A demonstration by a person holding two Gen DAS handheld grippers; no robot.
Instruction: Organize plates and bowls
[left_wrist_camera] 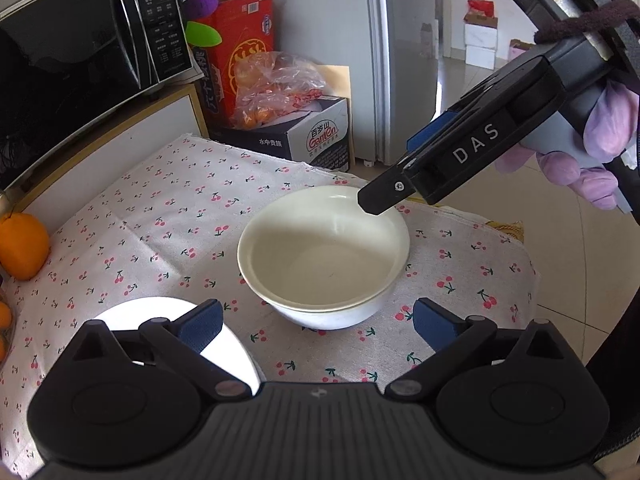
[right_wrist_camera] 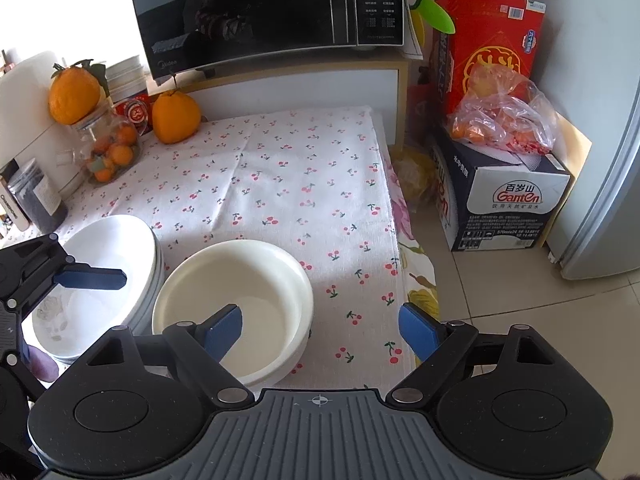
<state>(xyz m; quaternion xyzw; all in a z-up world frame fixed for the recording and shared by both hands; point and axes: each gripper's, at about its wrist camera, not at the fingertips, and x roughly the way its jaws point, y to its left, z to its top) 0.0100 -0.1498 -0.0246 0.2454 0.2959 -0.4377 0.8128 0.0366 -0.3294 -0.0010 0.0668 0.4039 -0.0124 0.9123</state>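
Nearest the cameras, both grippers stand with their blue-padded fingers wide and holding nothing: the left gripper just short of the stacked cream-white ceramic bowls, the right gripper with one finger over the bowls' rim. The bowls sit on the cherry-print cloth of the bench, touching a stack of white plates. Farther back stand an orange and a black microwave.

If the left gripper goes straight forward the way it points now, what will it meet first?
Probably the stacked white bowls: they sit directly ahead of the open left gripper, between its fingers. Depth is unclear, so it might reach the tablecloth just before them instead.
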